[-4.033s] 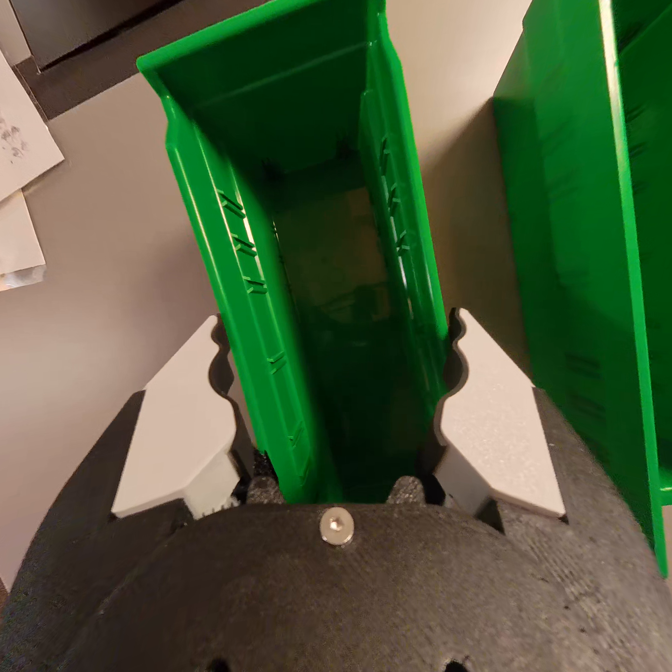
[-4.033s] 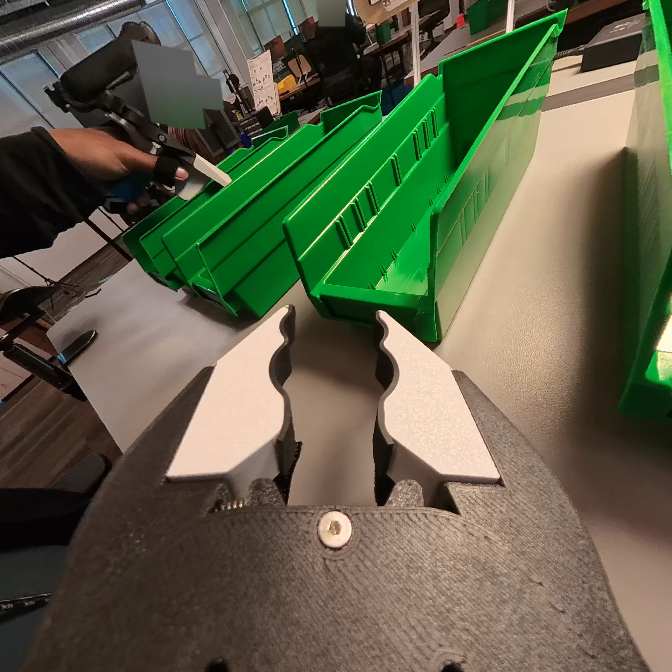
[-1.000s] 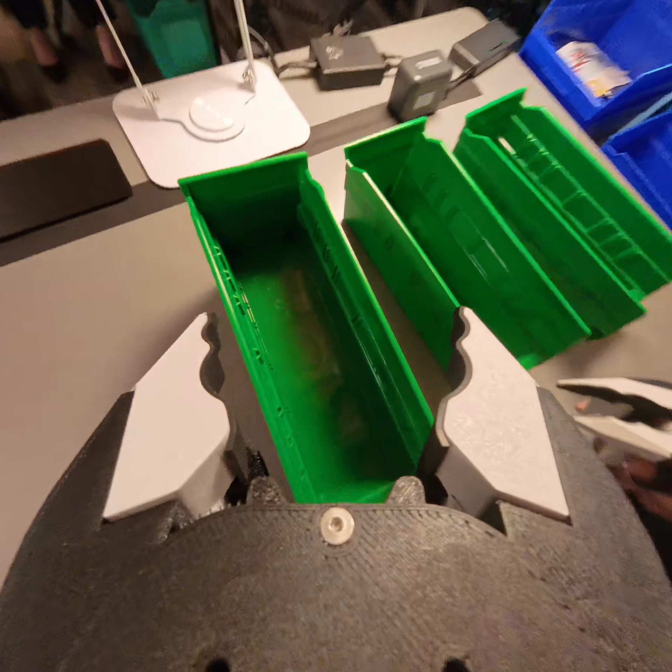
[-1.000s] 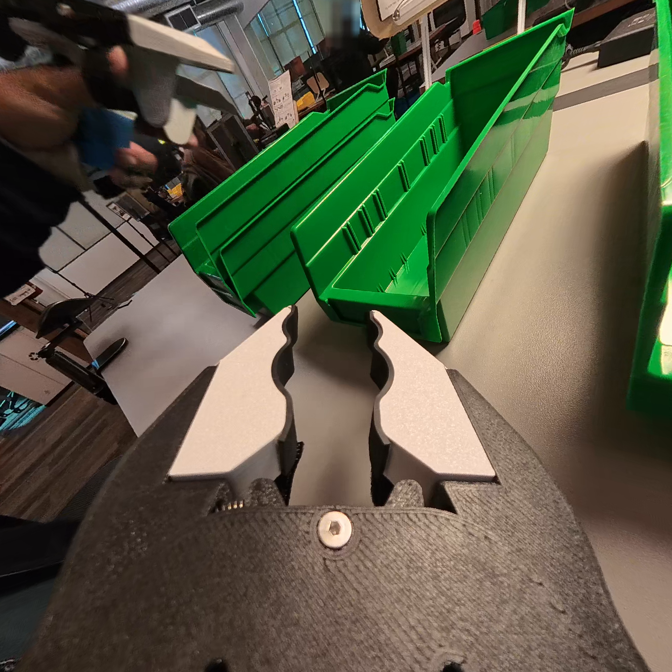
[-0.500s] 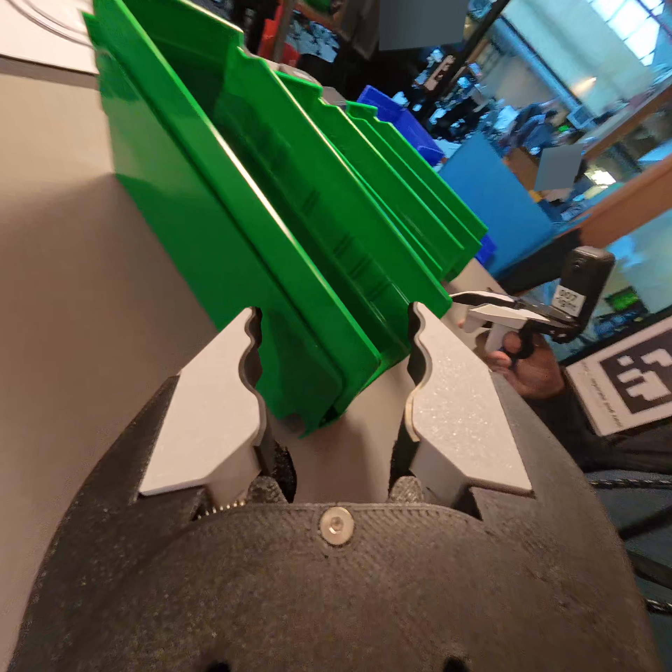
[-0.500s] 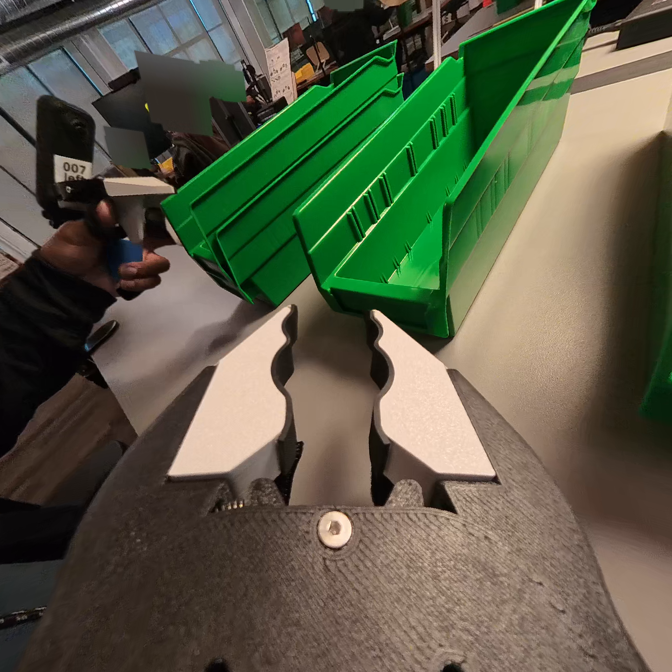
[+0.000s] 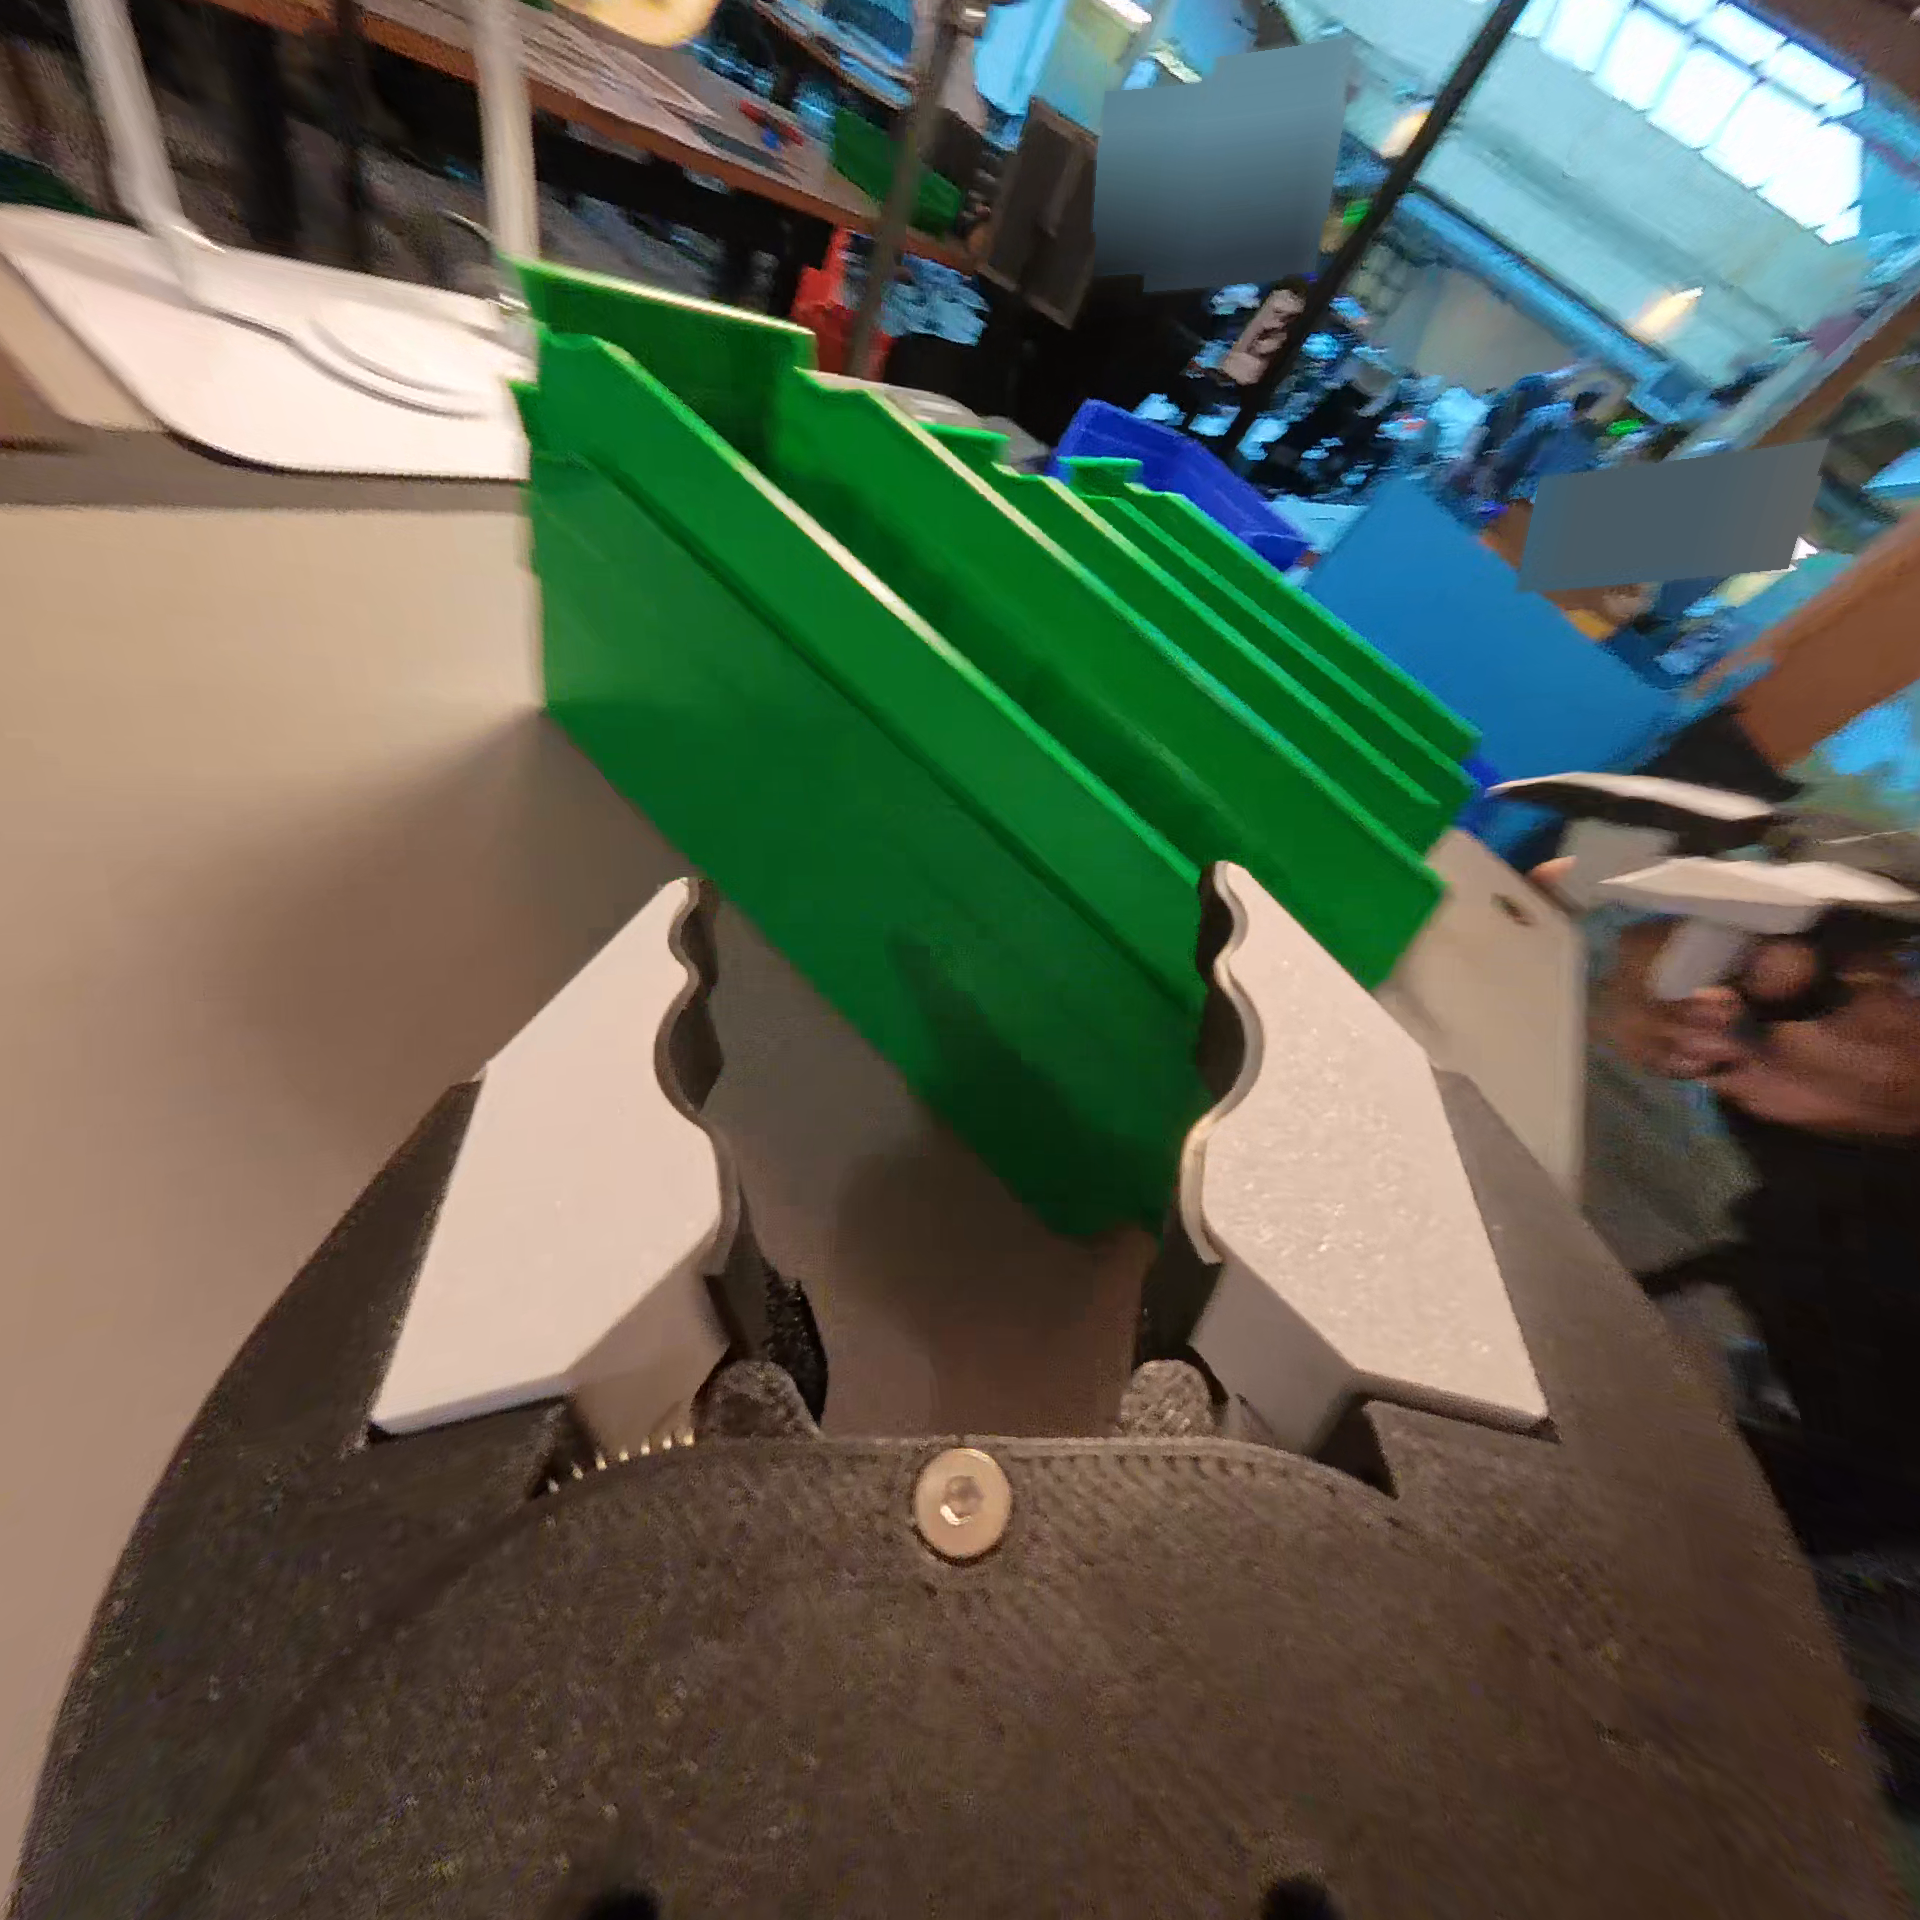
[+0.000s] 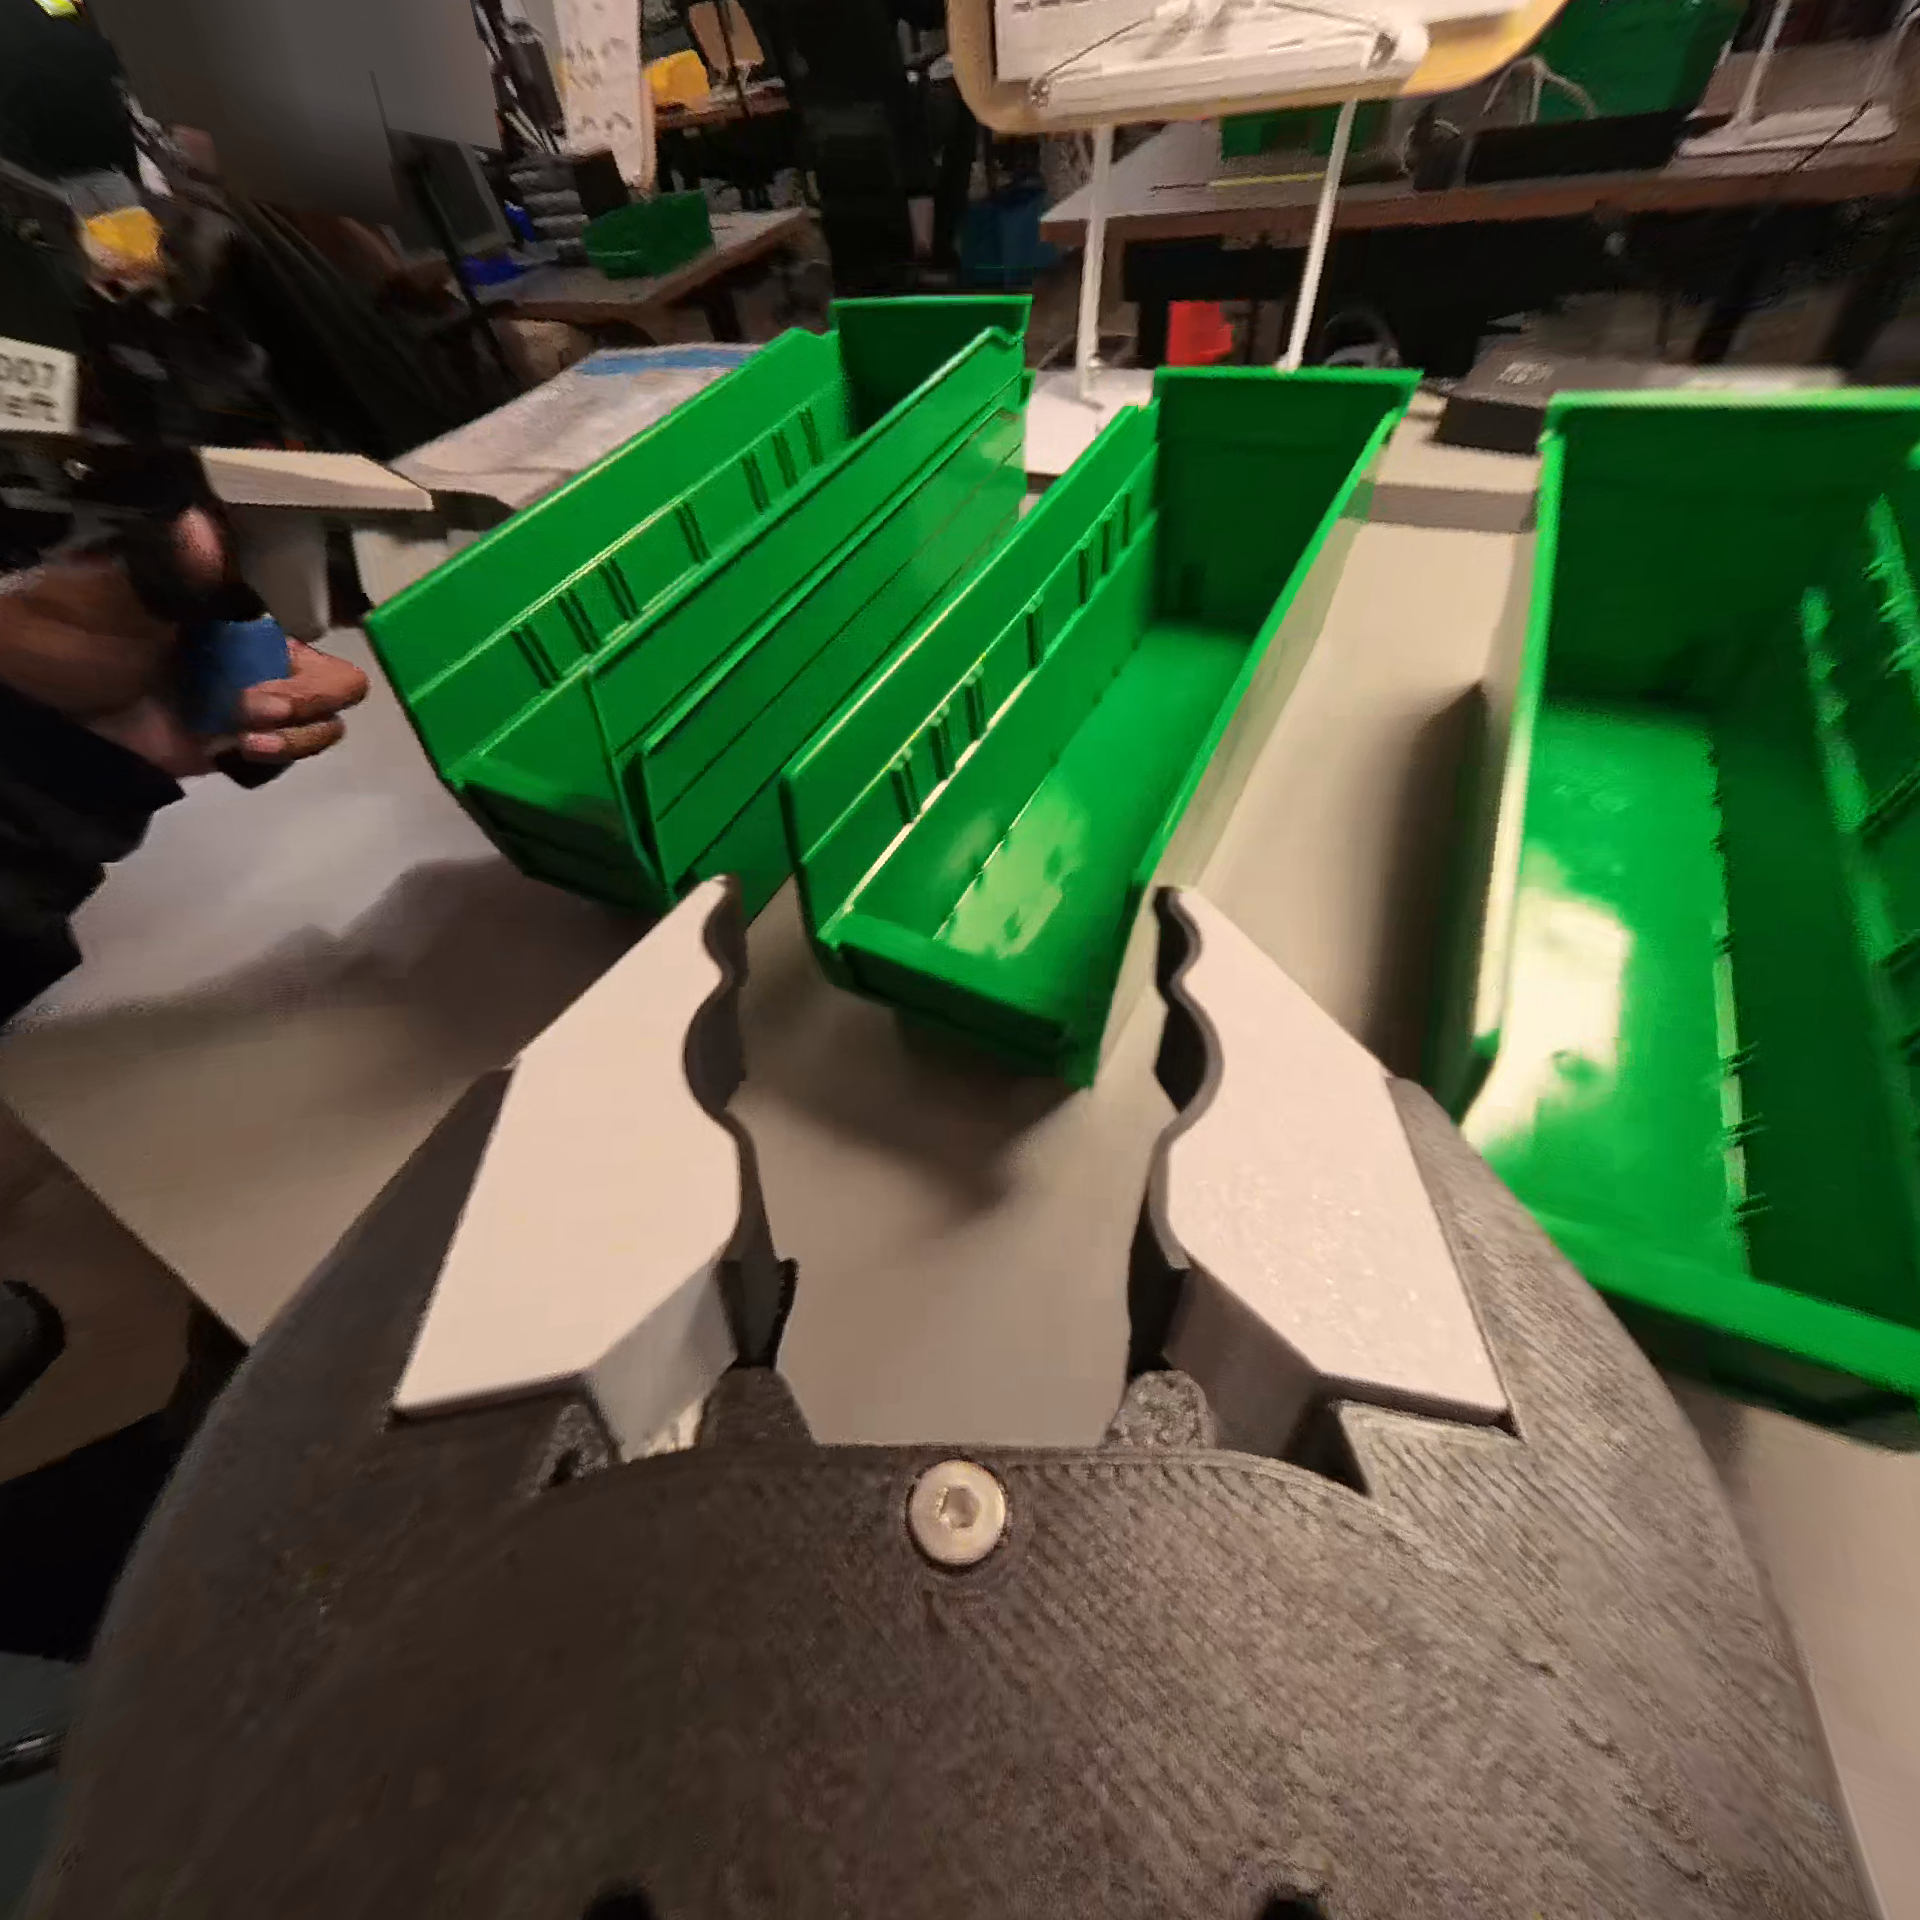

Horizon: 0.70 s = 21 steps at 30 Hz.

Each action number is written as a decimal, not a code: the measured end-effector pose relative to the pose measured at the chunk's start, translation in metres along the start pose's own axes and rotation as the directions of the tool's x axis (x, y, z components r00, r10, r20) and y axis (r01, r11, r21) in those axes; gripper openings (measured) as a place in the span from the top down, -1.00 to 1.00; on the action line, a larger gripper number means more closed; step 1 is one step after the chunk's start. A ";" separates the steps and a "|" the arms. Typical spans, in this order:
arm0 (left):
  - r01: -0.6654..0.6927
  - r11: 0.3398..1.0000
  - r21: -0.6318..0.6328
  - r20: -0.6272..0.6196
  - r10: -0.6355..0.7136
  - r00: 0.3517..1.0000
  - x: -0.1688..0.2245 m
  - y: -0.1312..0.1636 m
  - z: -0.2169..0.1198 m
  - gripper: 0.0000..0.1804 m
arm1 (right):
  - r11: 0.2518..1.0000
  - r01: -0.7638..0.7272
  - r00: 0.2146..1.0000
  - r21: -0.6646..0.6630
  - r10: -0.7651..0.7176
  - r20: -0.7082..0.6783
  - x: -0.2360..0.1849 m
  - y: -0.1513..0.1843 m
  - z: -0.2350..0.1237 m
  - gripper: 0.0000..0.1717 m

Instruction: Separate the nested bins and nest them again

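Three green bins point(image 8: 1039, 790) side by side on tabletop point(image 8: 1330, 727); L gripper point(image 7: 956, 1039) jaws wide, R gripper point(image 8: 951, 997) jaws wide, both holding nothing

A: Work surface?
B: Grey table point(image 8: 312, 997), matte.
A: Surroundings?
B: Cluttered workshop; further benches point(image 8: 1455, 197) behind, bright windows point(image 7: 1714, 125) upper right, white lamp base point(image 7: 260, 364) at the table's far edge.
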State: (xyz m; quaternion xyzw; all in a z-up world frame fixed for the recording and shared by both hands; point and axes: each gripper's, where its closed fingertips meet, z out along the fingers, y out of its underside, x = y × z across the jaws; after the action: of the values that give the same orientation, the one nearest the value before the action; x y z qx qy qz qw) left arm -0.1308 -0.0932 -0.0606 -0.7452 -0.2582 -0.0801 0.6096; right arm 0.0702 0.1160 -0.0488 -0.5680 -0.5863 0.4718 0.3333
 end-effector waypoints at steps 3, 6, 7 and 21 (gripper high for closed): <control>-0.068 0.998 -0.011 0.148 0.069 0.987 -0.048 -0.007 0.006 -0.14 | 0.994 0.078 0.996 -0.083 -0.081 -0.037 0.008 -0.030 0.014 -0.22; -0.132 0.991 0.009 0.241 0.126 0.962 -0.076 -0.004 0.014 -0.23 | 0.978 0.084 0.994 -0.190 -0.095 -0.052 0.023 -0.043 0.047 -0.40; -0.156 0.987 0.027 0.263 0.144 0.954 -0.081 -0.002 0.015 -0.24 | 0.970 0.065 0.996 -0.233 -0.078 -0.046 0.027 -0.043 0.060 -0.44; -0.179 0.984 -0.021 0.388 0.173 0.905 -0.108 0.011 -0.001 -0.08 | 0.817 0.026 0.992 -0.577 -0.094 -0.088 0.062 -0.039 0.165 -0.52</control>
State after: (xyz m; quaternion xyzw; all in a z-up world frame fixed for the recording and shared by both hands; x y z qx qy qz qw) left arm -0.2173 -0.1266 -0.1170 -0.7620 -0.3060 0.1263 0.5566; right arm -0.1048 0.1513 -0.0767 -0.6489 -0.6990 0.2299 0.1938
